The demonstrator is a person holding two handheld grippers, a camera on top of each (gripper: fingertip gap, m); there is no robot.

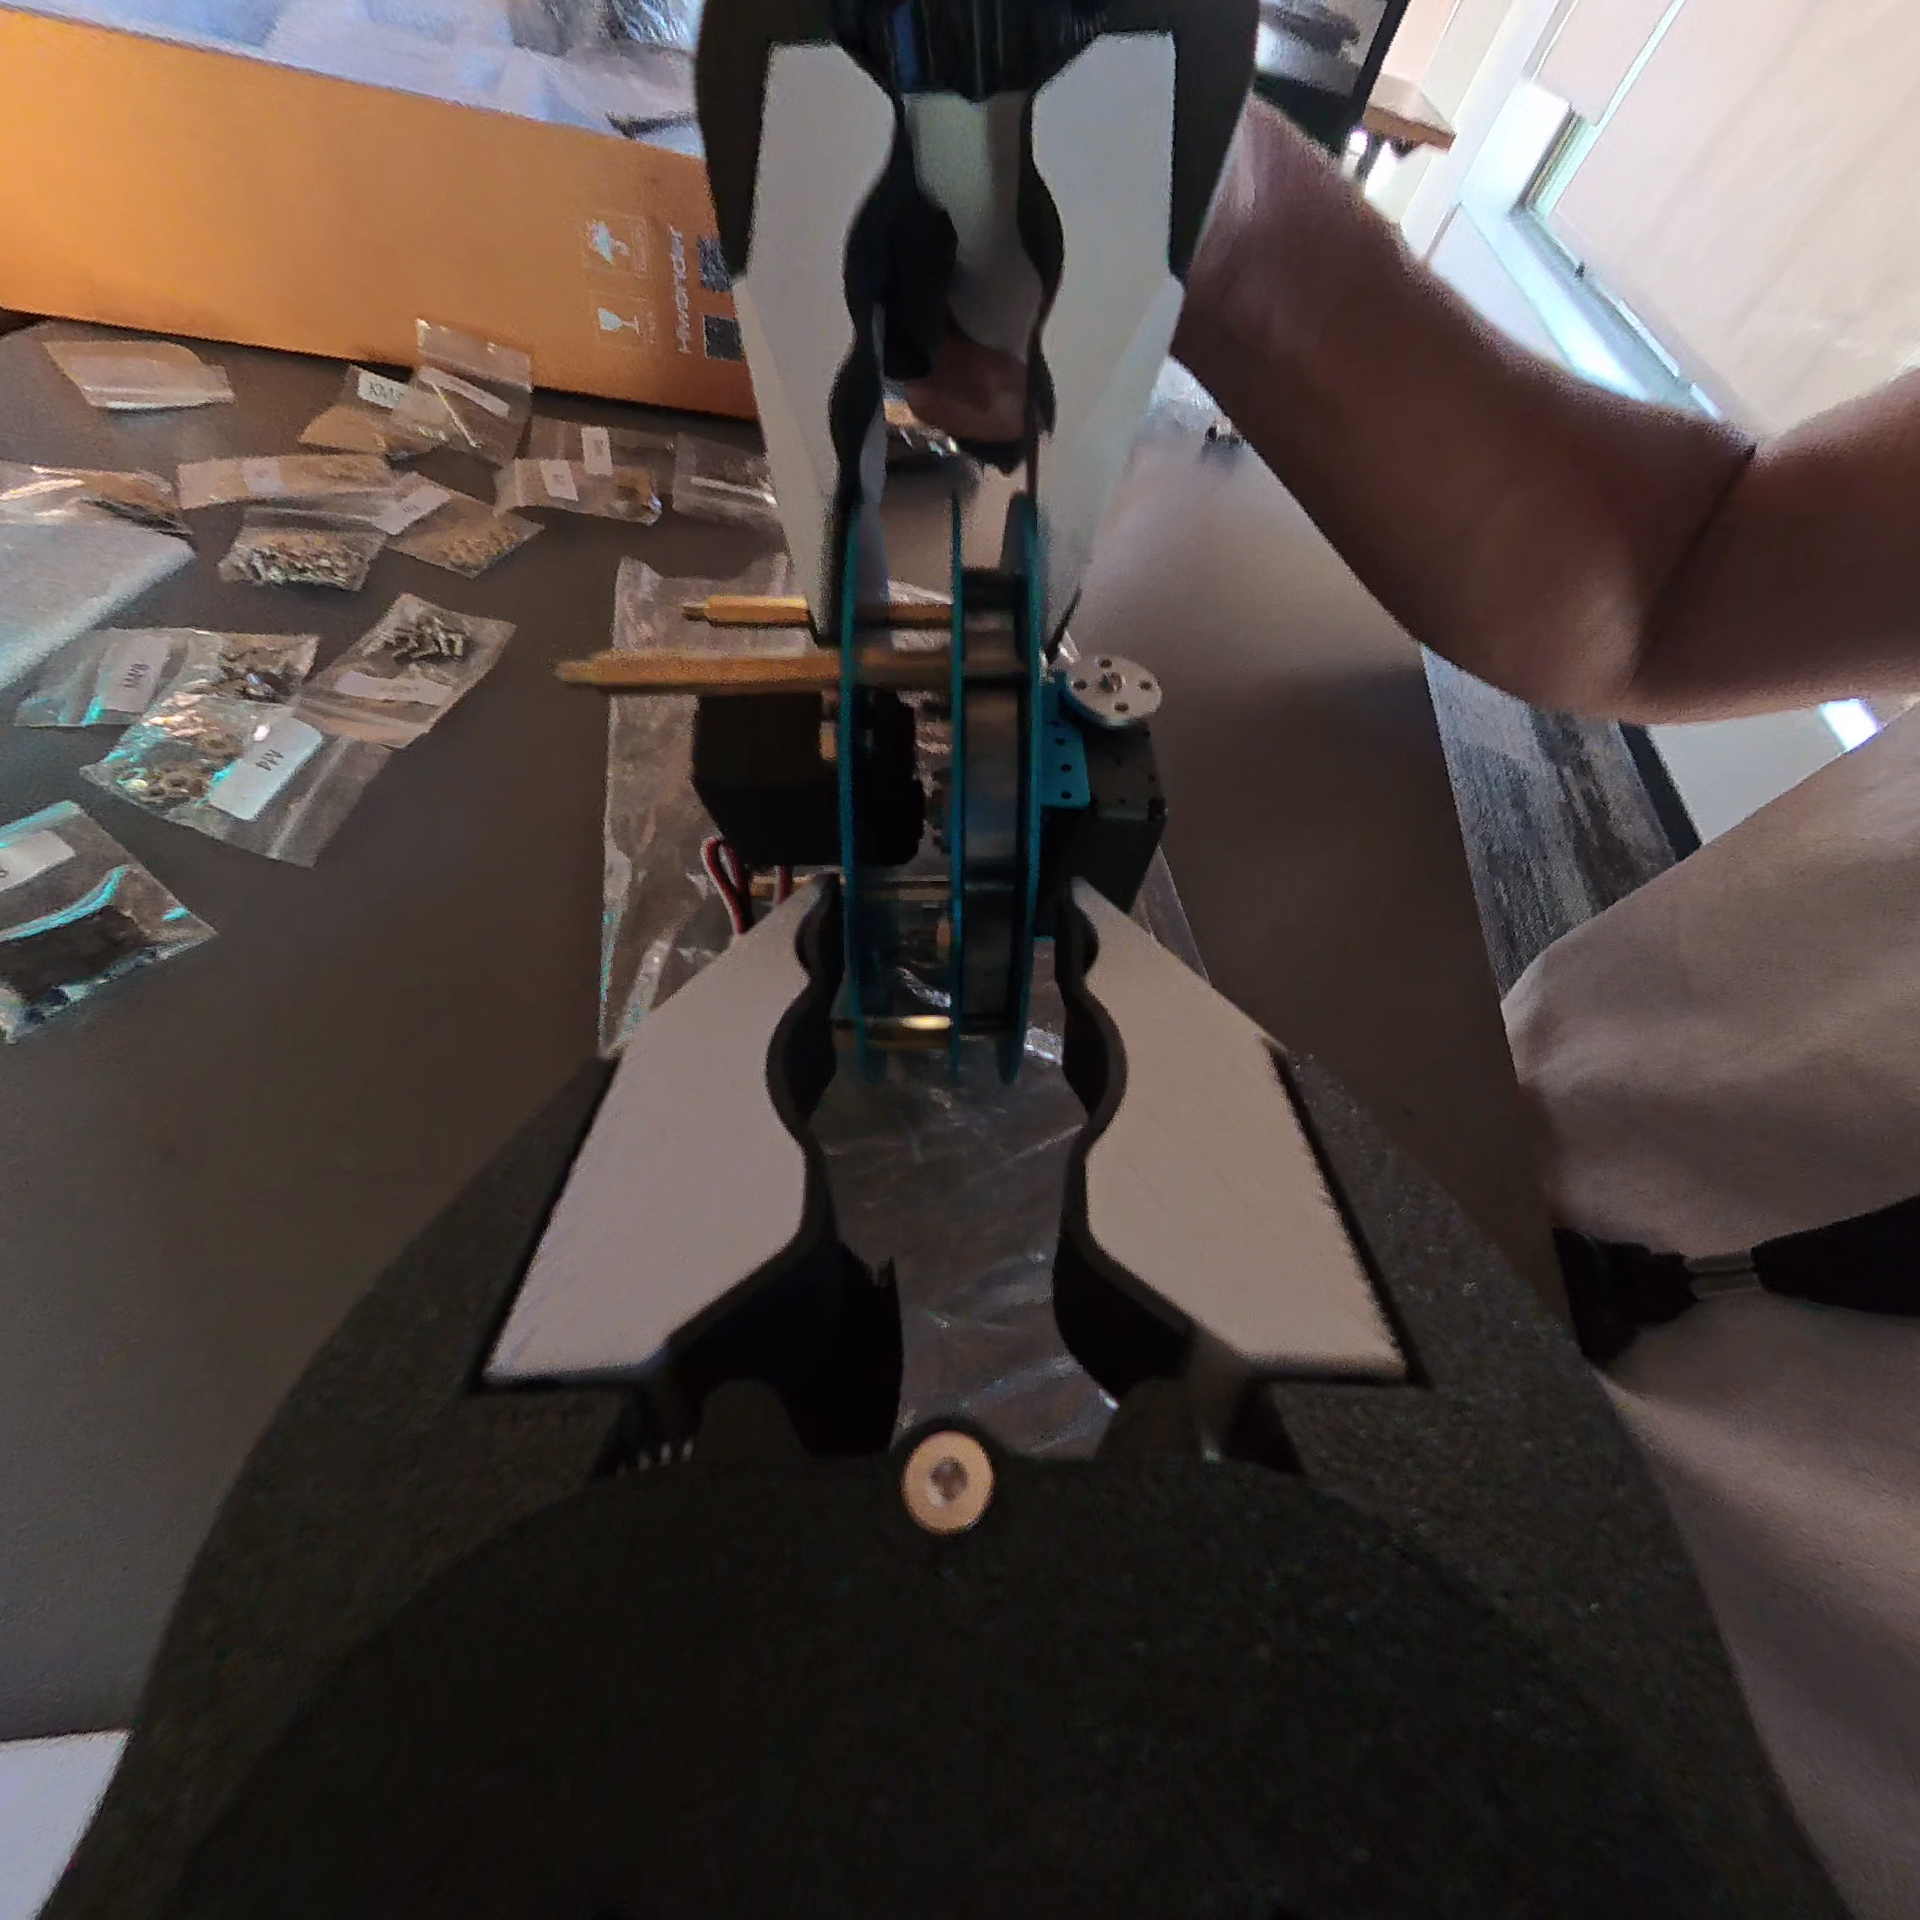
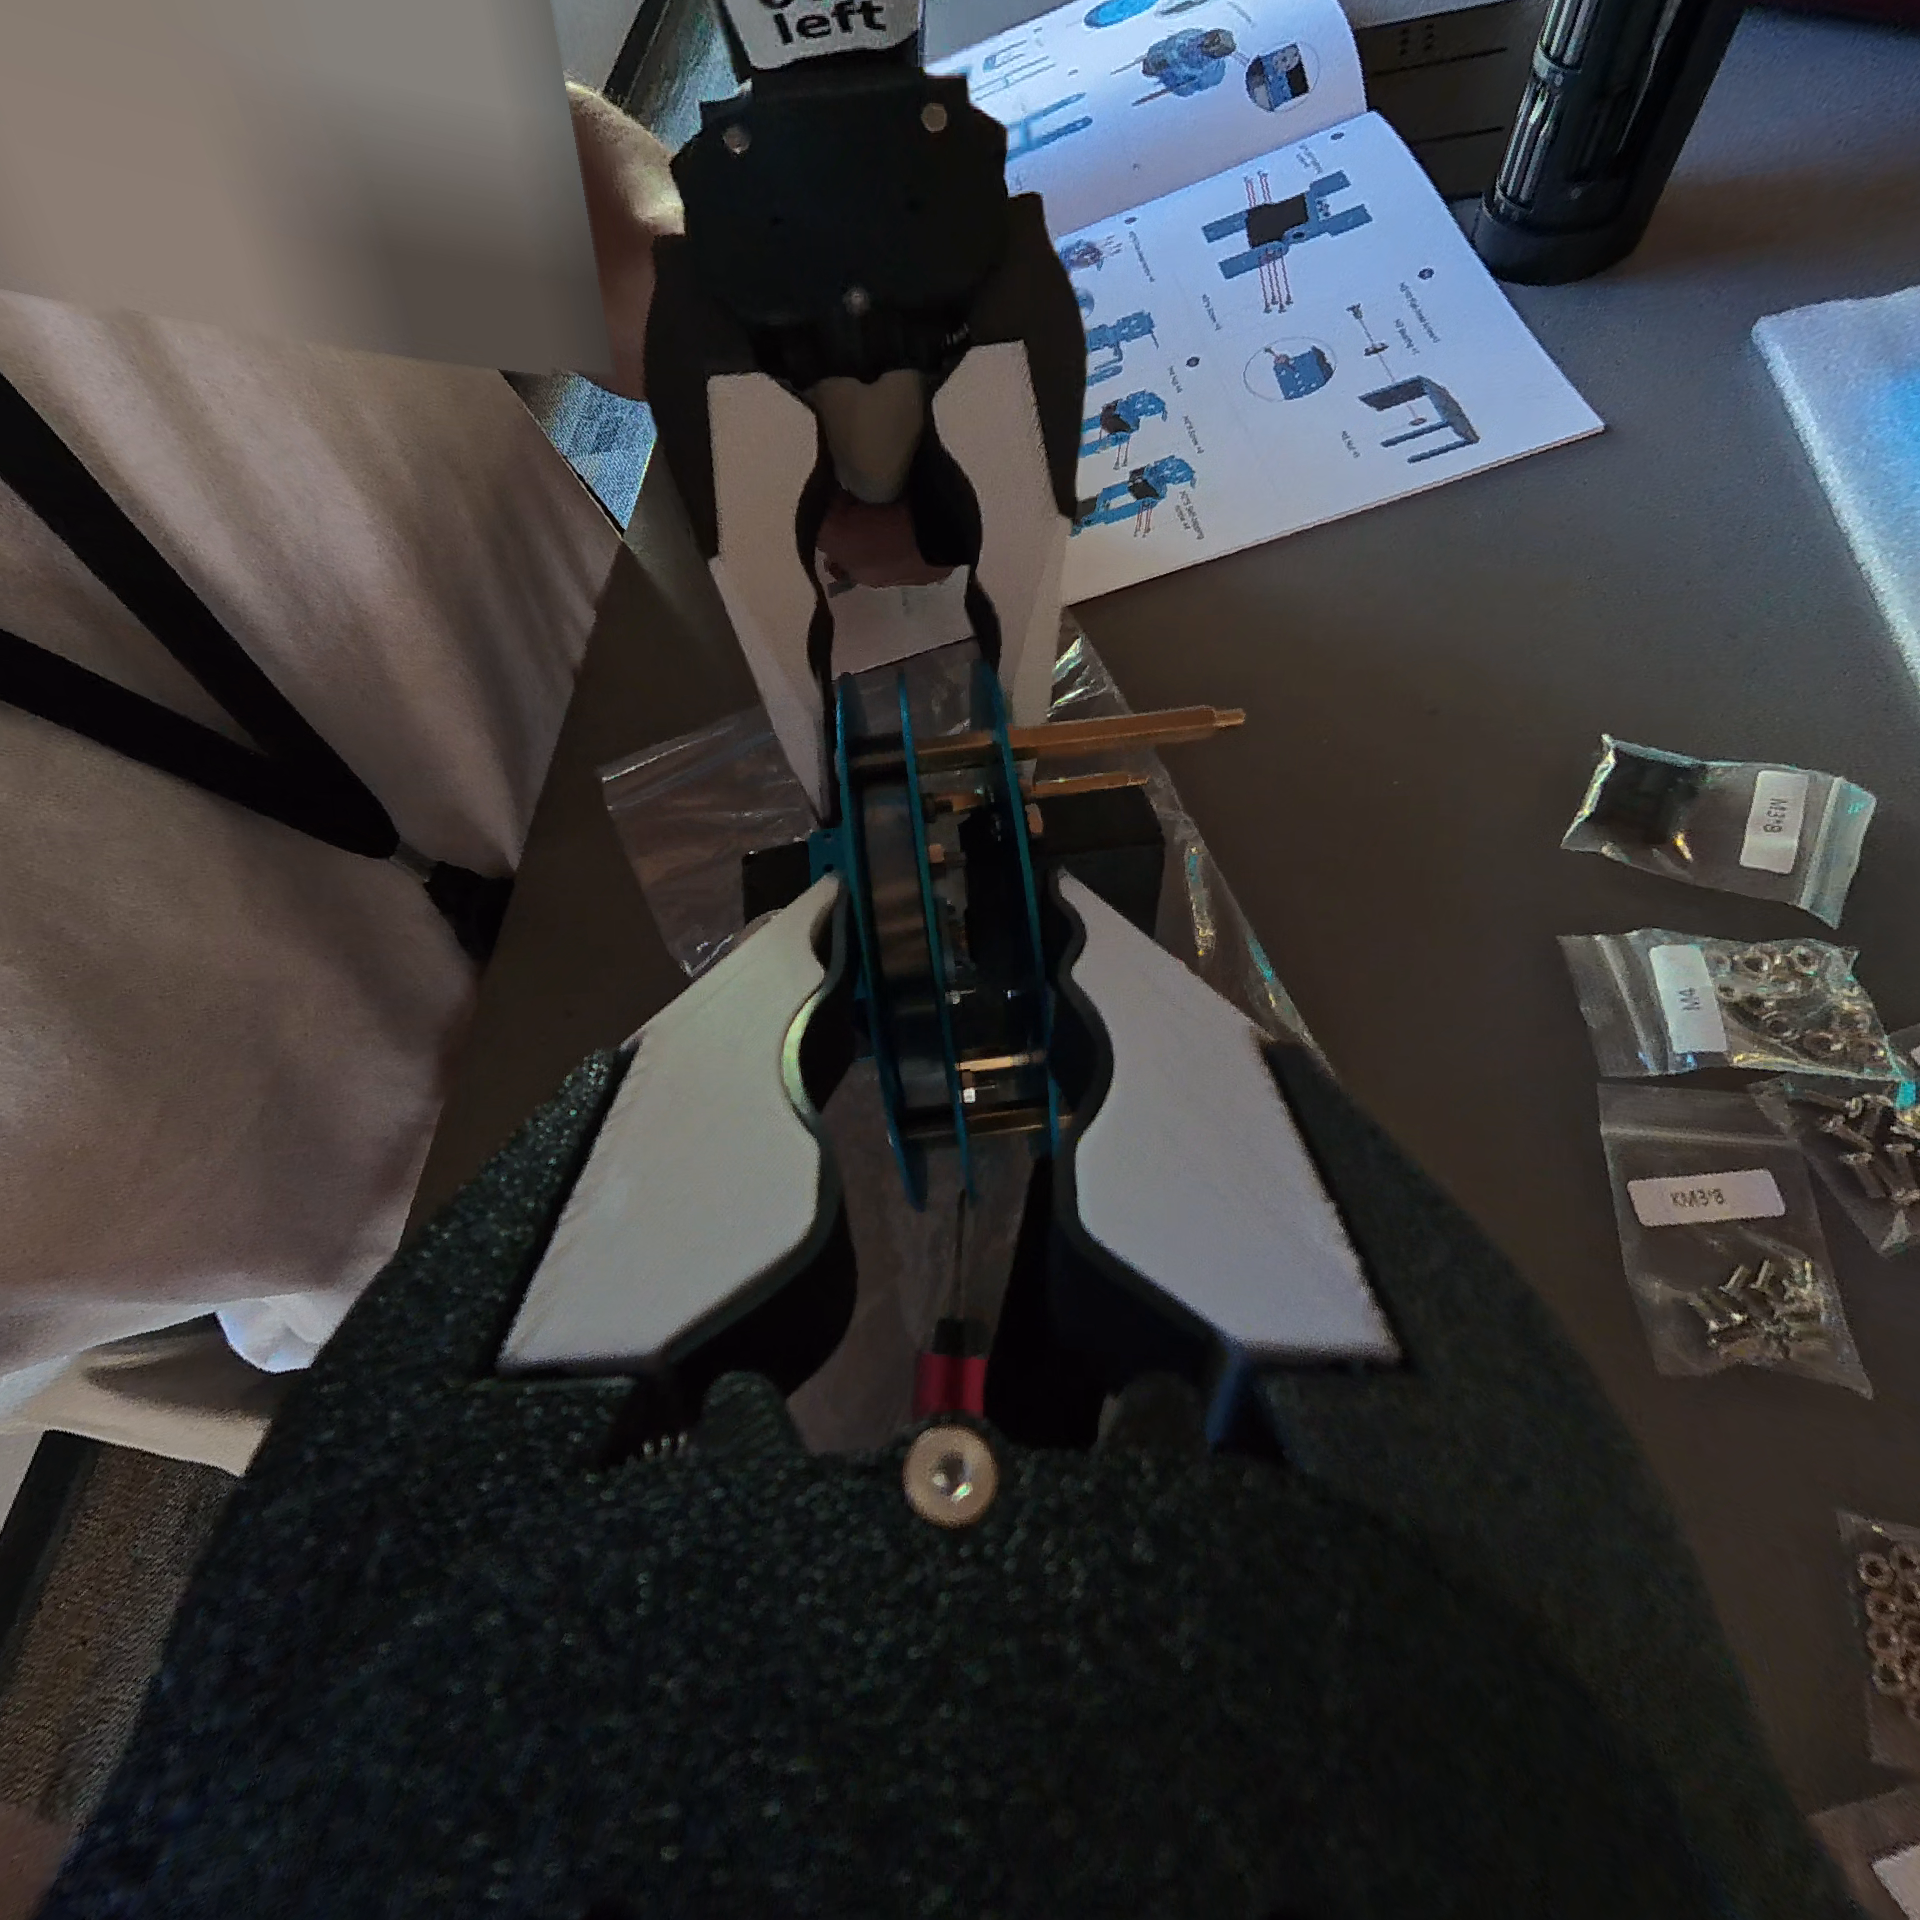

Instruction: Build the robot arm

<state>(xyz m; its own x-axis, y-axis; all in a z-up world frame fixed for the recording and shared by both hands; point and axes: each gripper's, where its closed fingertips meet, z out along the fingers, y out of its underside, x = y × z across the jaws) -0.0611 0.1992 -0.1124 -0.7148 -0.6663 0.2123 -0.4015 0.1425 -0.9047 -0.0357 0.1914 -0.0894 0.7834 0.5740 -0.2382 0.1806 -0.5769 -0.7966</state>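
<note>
A stack of three thin blue plates (image 1: 940, 790) joined by brass standoffs (image 1: 717, 665) stands on edge over black servo blocks (image 1: 1117, 821) on a clear plastic bag. My left gripper (image 1: 951, 914) closes on the outer plates from the near side. My right gripper (image 1: 945, 613) closes on them from the far side. In the right wrist view the right gripper (image 2: 951, 904) clasps the plates (image 2: 935, 935) and the left gripper (image 2: 925, 748) faces it. A thin tool with a red collar (image 2: 948, 1371) lies between the right fingers; whether it is held is unclear.
Several small bags of screws and nuts (image 1: 301, 561) (image 2: 1725, 997) lie on the dark table (image 1: 364, 1195). An orange cardboard box (image 1: 312, 208), an open instruction booklet (image 2: 1299, 343), a black cylinder (image 2: 1590, 135) and a foam sheet (image 2: 1849, 436) stand around. A person's arm (image 1: 1507, 499) crosses on the right. The left gripper's tips are roughly 4 cm from the right gripper's.
</note>
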